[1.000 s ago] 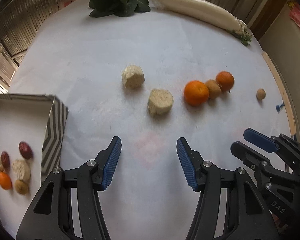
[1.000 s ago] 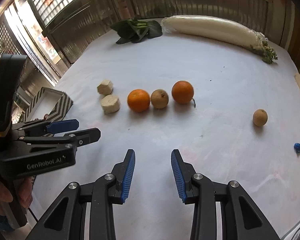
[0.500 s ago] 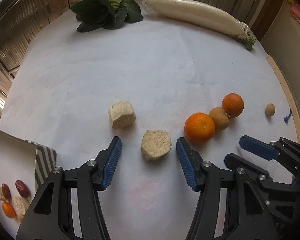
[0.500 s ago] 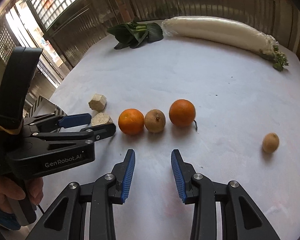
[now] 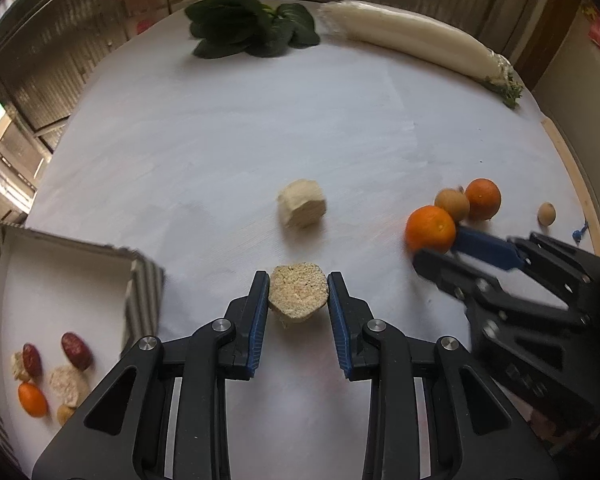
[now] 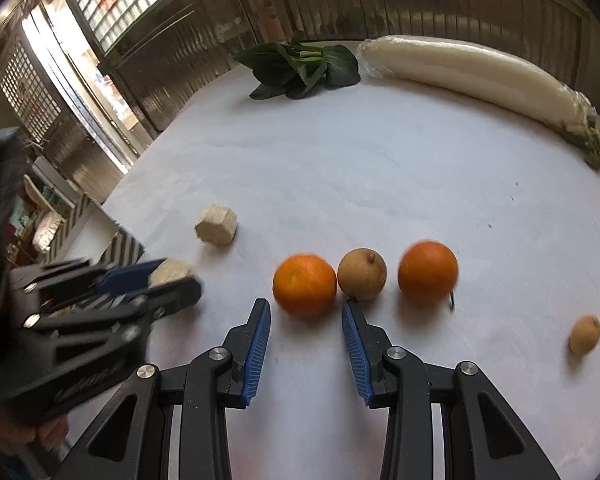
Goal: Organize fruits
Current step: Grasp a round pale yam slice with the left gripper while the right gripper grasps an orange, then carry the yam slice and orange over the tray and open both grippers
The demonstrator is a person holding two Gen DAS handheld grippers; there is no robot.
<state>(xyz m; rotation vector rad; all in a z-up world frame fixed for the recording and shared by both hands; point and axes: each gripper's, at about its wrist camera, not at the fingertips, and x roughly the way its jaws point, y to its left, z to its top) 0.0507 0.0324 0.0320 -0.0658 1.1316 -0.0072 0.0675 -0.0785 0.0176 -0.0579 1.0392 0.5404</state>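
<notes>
our left gripper [image 5: 298, 294] jaws have just been closing and now pinch the beige cut chunk [image 5: 298, 296] on the tabletop [image 5: 260, 140]; it looks light, crumbly, so we squeeze its flat sides gently. right gripper [image 6: 306, 330] jaws gape empty before the orange [image 6: 304, 284].

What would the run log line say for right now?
left tool: just closing, pads on beige chunk | right tool: open, empty, near orange | box: holds sorted fruit
</notes>
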